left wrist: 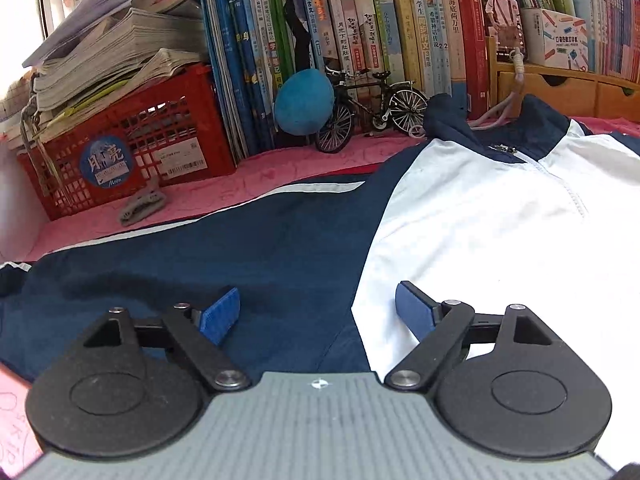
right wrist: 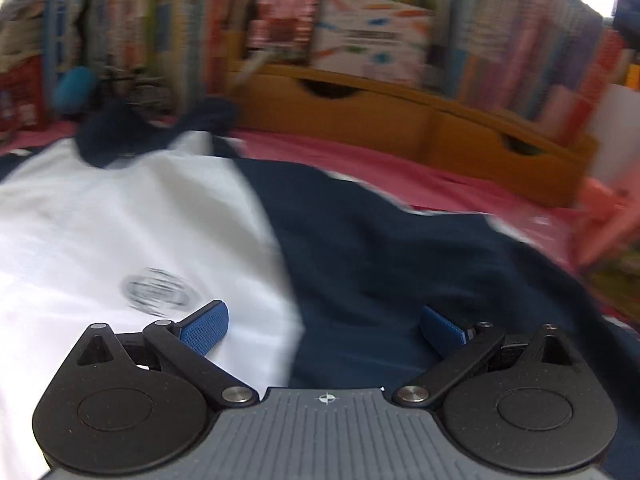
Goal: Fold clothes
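The left gripper (left wrist: 318,312) has two matte black linkage arms hinged on round silver screws, each arm running out from a broad black disc-shaped housing with an embossed circle on top. Triangular cut-outs pierce the outer black brackets. Its fingertips (left wrist: 219,316) are blue textured pads. Between the discs sits a grey ribbed plate marked with a small white compass-like cross. The right gripper (right wrist: 324,326) is built alike: black discs, silver pivot screws, grey ribbed centre plate with the same cross mark, and blue dimpled pads (right wrist: 205,328) on short black holders.
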The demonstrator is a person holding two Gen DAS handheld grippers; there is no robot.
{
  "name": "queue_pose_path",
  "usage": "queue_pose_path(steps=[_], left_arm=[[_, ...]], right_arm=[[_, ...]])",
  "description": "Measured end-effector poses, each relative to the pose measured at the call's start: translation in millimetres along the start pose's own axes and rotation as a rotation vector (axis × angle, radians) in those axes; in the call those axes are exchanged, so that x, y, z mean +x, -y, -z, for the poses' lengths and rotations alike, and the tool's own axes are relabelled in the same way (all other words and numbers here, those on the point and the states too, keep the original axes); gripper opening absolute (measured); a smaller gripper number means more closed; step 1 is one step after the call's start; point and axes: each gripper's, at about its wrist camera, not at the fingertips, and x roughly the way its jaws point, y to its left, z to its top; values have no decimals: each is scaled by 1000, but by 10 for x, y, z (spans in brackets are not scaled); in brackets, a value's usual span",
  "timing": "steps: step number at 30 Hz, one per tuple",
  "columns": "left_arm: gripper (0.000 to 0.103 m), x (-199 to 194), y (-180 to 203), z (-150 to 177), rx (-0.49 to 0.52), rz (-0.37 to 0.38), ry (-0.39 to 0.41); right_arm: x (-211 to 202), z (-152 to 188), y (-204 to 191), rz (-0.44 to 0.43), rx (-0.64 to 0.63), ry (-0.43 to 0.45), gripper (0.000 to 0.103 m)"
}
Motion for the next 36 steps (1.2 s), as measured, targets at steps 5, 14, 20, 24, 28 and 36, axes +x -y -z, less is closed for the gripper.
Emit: queue_pose_path(steps=[5, 14, 20, 24, 28, 36], left_arm=[[87, -23, 151, 17, 80, -58, 24], [74, -175, 355, -126, 143, -122, 65], [76, -488, 1122, -523, 174, 112, 189], [76, -406, 1837, -567, 215, 254, 184], [77, -328, 2317, -456, 263, 340, 144], [83, -256, 2544, -335, 243, 364, 55]], right_arm=[[223, 473, 1356, 155, 375, -77, 102], [-340, 1265, 2175, 156, 629, 21, 103], [-597, 1477, 2269, 197, 712, 94, 103], [-629, 1677, 2413, 150, 839, 119, 103], [-598, 1711, 2570, 107, 908, 149, 103], [-148, 1201, 2963, 136, 882, 72, 28]])
